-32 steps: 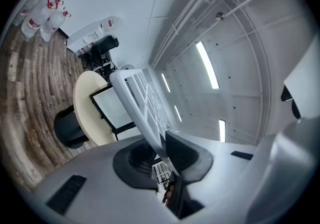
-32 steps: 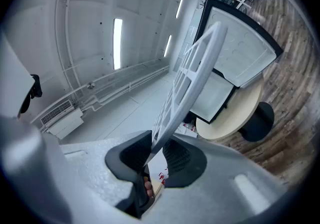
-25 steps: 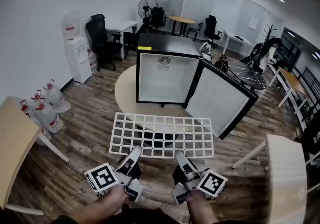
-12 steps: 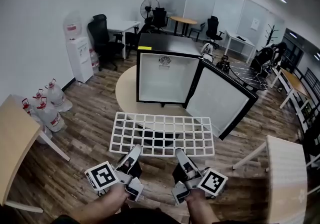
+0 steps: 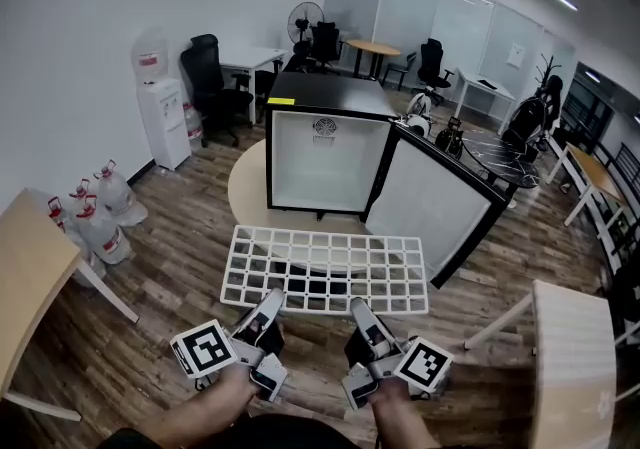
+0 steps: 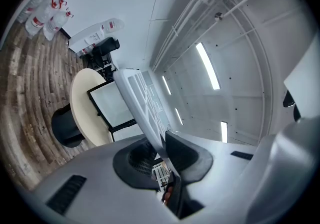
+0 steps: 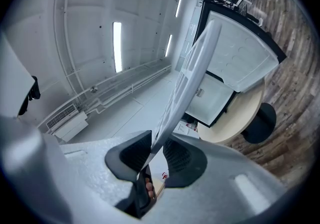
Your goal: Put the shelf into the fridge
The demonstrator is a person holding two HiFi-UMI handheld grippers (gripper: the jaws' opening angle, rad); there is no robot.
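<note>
A white wire grid shelf (image 5: 325, 270) hangs level in the air in front of me, held by its near edge. My left gripper (image 5: 272, 304) is shut on that edge at the left, my right gripper (image 5: 357, 311) at the right. In the left gripper view the shelf (image 6: 139, 103) runs edge-on between the pads; the right gripper view shows the shelf (image 7: 192, 76) the same way. Beyond it a small black fridge (image 5: 325, 147) stands on a round beige table (image 5: 245, 192), its door (image 5: 432, 205) swung open to the right, its white inside bare.
A wooden table (image 5: 30, 277) is at the left, another (image 5: 572, 357) at the right. Water bottles (image 5: 95, 212) and a dispenser (image 5: 162, 117) stand by the left wall. Office chairs, desks and a fan fill the back of the room.
The view has shifted slightly closer to the fridge. Both grippers hold the shelf in the same way as before.
</note>
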